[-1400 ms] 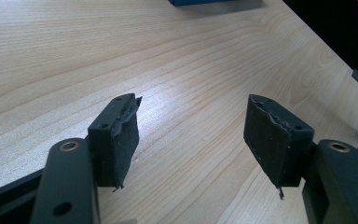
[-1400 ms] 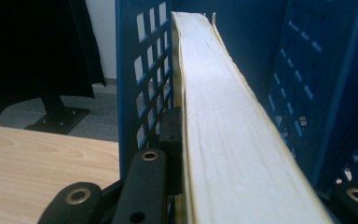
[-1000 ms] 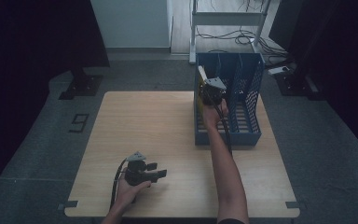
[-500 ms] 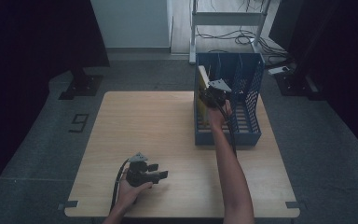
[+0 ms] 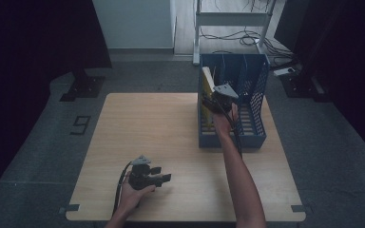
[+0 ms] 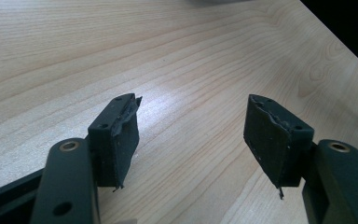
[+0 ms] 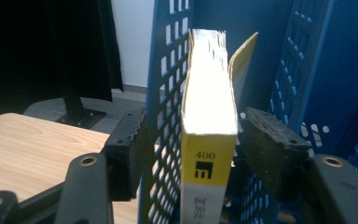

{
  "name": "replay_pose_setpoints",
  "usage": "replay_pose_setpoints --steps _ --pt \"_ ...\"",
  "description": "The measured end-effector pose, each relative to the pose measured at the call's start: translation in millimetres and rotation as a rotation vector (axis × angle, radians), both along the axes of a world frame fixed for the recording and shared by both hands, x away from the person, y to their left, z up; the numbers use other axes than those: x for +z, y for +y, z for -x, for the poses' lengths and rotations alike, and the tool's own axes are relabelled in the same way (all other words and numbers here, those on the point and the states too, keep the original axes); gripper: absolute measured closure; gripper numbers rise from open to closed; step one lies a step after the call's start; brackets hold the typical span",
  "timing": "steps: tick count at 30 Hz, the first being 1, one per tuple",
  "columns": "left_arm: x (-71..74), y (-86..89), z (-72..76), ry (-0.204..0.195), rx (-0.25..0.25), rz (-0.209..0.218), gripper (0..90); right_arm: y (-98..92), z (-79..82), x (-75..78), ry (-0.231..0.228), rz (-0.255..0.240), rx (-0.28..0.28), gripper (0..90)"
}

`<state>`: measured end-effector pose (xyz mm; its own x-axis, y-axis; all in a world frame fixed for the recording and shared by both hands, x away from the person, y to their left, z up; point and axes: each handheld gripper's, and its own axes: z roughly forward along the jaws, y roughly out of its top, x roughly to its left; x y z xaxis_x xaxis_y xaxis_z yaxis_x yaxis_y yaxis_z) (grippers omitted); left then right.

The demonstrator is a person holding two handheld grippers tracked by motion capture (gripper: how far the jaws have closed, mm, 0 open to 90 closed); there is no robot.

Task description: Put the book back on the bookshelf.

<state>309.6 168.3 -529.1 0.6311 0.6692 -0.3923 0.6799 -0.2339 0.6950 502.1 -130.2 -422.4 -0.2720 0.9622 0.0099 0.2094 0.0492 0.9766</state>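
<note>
High view: right gripper (image 5: 217, 98) at rack (image 5: 256, 137), book (image 5: 206, 83) upright in its left slot; left gripper (image 5: 153, 178) far off, resting on table (image 5: 147, 123). Left gripper view: jaws apart, empty. Right gripper view: jaws just opening, straddling book (image 7: 208, 135) and rack wall (image 7: 165, 93), pads off.

A lab or test room is suggested. A lone wooden table (image 5: 171, 142) is set on grey carpet, with dark curtains (image 5: 38, 38) hung at both sides. A white metal frame (image 5: 233, 19) and loose cables (image 5: 228, 38) are seen behind, and a number marker (image 5: 81, 125) is stuck to the floor.
</note>
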Motion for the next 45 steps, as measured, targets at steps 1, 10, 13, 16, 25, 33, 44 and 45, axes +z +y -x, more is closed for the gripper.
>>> replay_pose_setpoints --steps 1,10,13,16,25,33,44,45 --pt "-0.1 -0.2 0.0 0.0 -0.001 -0.001 35.1 -0.2 2.2 1.0 -0.001 -0.001 0.001 39.1" --pt "-0.4 2.8 -1.3 -0.001 0.011 -0.001 35.2 -4.9 21.4 -0.6 0.003 -0.005 0.036 38.7" --pt "0.2 4.6 -1.7 -0.003 0.02 -0.002 35.2 -9.1 28.8 -1.7 0.011 -0.009 0.045 38.5" --pt "0.9 5.4 -1.7 -0.005 0.025 -0.001 35.3 -14.2 39.2 -2.7 0.008 -0.021 0.06 38.7" --pt "-1.0 3.0 -1.8 -0.005 0.023 -0.011 35.2 -25.5 80.5 -0.7 0.007 -0.005 0.103 40.6" --pt "-1.5 1.4 -1.1 -0.077 0.063 -0.037 36.0 -34.2 122.5 -8.0 0.024 0.02 0.162 41.8" --pt "4.0 -2.9 -5.6 -0.129 0.047 -0.05 36.0 -54.3 174.4 -36.8 0.042 -0.013 0.161 41.0" --pt "3.8 -2.9 -6.5 -0.128 0.048 -0.05 36.0 -56.7 180.0 -39.6 0.046 -0.01 0.159 40.7"
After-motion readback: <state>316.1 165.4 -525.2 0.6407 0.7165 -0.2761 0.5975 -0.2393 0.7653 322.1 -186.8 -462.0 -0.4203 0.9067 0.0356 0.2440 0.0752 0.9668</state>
